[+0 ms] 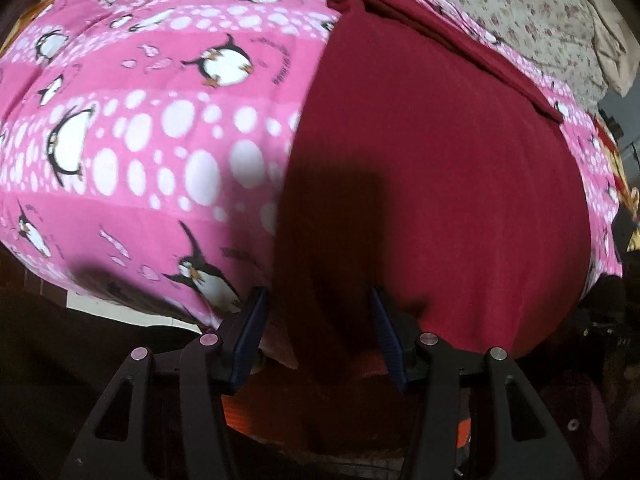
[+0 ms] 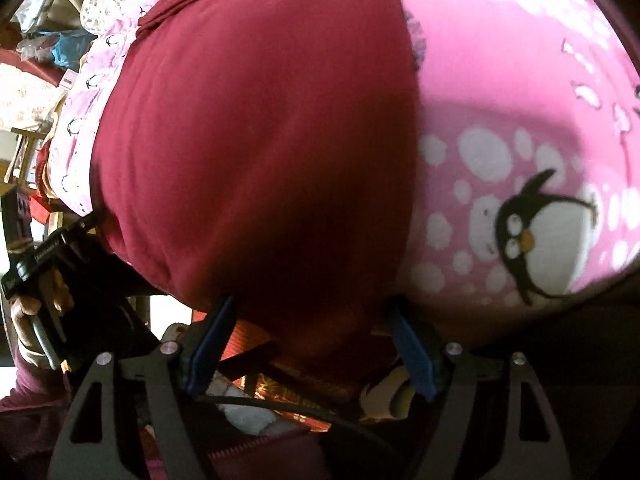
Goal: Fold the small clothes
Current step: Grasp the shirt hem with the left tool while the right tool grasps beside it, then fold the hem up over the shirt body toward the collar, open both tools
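Observation:
A dark red garment (image 1: 432, 184) lies spread flat on a pink penguin-print blanket (image 1: 152, 128), with a folded band along its far edge. My left gripper (image 1: 320, 304) is open at the garment's near left corner, and the cloth's near edge lies between its blue-padded fingers (image 1: 252, 328). In the right wrist view the same garment (image 2: 256, 140) fills the middle. My right gripper (image 2: 312, 316) is open at its near right corner, the hem between the fingers (image 2: 412, 348). The other hand-held gripper (image 2: 44, 256) shows at the left.
A cream floral sheet (image 1: 520, 20) lies beyond the blanket. The bed's near edge runs just under both grippers, with orange fabric (image 2: 248, 340) and the floor below. Cluttered shelves and bags (image 2: 44, 28) stand at the far left of the right wrist view.

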Demonstrator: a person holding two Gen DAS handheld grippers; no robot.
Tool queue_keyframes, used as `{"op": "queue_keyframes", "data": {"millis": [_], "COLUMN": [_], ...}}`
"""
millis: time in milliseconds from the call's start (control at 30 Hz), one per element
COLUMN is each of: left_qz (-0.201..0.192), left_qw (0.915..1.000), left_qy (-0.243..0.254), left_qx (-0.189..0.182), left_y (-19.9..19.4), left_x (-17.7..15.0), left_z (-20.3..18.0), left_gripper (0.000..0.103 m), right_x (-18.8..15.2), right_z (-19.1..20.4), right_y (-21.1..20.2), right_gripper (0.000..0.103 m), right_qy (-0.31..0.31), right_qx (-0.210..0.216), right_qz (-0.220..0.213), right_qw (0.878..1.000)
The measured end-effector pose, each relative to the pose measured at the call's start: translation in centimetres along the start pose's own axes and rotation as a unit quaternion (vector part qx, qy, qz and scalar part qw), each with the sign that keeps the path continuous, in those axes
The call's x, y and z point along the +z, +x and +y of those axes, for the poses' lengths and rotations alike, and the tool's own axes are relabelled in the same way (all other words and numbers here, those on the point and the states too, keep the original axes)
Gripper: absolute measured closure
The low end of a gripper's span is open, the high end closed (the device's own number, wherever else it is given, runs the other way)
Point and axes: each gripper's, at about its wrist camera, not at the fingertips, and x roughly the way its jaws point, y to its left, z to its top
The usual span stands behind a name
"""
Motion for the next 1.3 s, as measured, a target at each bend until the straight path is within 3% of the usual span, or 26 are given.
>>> {"op": "queue_keyframes", "data": {"millis": [100, 133, 167, 233, 300, 467, 633, 900, 1133, 1300], "left_qz": [0.011, 0.015, 0.019, 0.024, 0.021, -0.009, -0.092, -0.160, -0.174, -0.166], "left_qw": [0.9999, 0.9998, 0.9997, 0.9994, 0.9992, 0.9972, 0.9913, 0.9819, 0.9805, 0.9830], "left_qy": [0.011, 0.012, 0.011, 0.013, 0.023, 0.048, 0.052, 0.016, -0.003, -0.008], "left_qx": [-0.001, -0.002, -0.004, -0.020, -0.026, -0.057, -0.079, -0.099, -0.092, -0.077], "left_y": [0.5, 0.6, 0.6, 0.3, -0.3, -3.8, -8.4, -9.6, -6.4, -3.2], "left_x": [-0.1, -0.1, 0.0, 0.0, 0.1, 1.1, 4.5, 13.3, 21.8, 26.9], "left_z": [-0.4, -0.5, -0.4, -0.4, -0.7, -1.2, -2.0, -2.4, -4.3, -5.4], "left_gripper": [0.071, 0.071, 0.072, 0.095, 0.103, 0.103, 0.103, 0.103, 0.103, 0.103], "right_x": [0.0, -0.1, -0.1, -0.1, -0.1, 0.5, 3.6, 10.5, 17.3, 23.0], "right_z": [0.4, 0.6, 0.9, 1.3, 1.9, 3.8, 3.2, 1.6, 0.3, -1.4], "right_y": [0.4, 0.4, 0.5, 0.5, -0.3, -6.0, -11.6, -15.1, -15.4, -15.0], "right_gripper": [0.024, 0.036, 0.057, 0.087, 0.094, 0.095, 0.095, 0.095, 0.095, 0.095], "right_qy": [-0.010, -0.019, -0.024, -0.031, -0.045, -0.084, -0.065, -0.021, 0.002, 0.033], "right_qx": [0.001, 0.004, 0.010, 0.012, 0.018, 0.099, 0.155, 0.154, 0.094, 0.088], "right_qz": [0.006, 0.010, 0.013, 0.011, -0.001, -0.060, -0.140, -0.238, -0.274, -0.278], "right_qw": [1.000, 1.000, 1.000, 0.999, 0.999, 0.990, 0.976, 0.959, 0.957, 0.956]}}
